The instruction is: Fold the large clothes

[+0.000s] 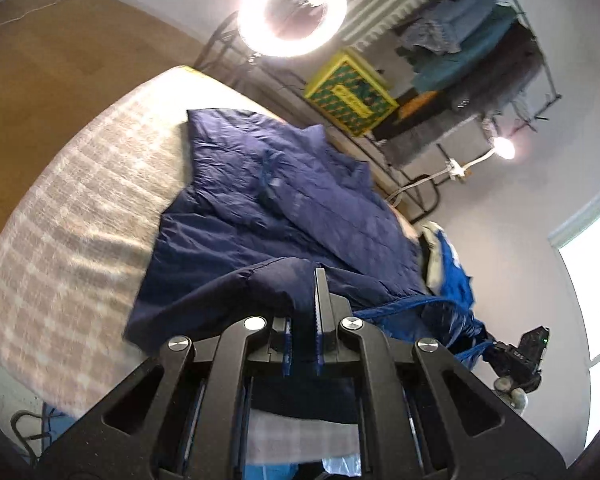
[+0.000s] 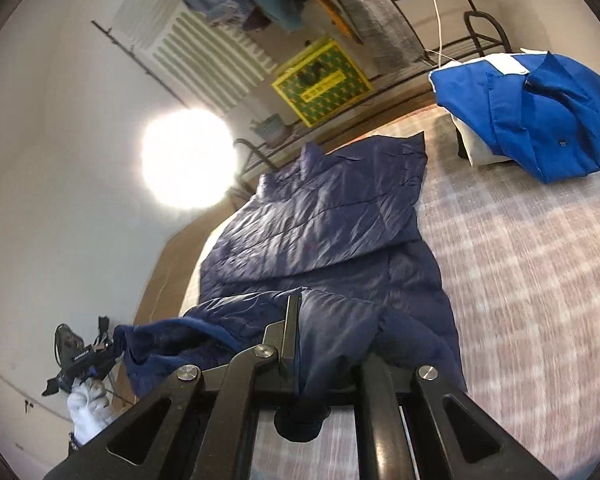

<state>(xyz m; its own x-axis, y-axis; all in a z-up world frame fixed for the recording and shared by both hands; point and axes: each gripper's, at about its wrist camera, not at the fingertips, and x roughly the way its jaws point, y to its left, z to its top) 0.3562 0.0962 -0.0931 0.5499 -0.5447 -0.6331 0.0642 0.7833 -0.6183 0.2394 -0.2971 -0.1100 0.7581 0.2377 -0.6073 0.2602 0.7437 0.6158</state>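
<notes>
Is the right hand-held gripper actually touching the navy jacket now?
Touching. The right wrist view shows the right hand-held gripper shut on the navy jacket, its fabric pinched at the finger and draped down over it.

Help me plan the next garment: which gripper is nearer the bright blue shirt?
Right. The right gripper, clamped on the navy jacket, is on the bright blue shirt's side; the left gripper holds the jacket's far edge.

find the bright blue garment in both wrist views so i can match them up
Left wrist: the bright blue garment sits at the right, partly hidden behind the navy quilted jacket.
Right wrist: it lies in the upper right corner on the checked bed cover.
Shared landmark: the yellow-and-green box.
</notes>
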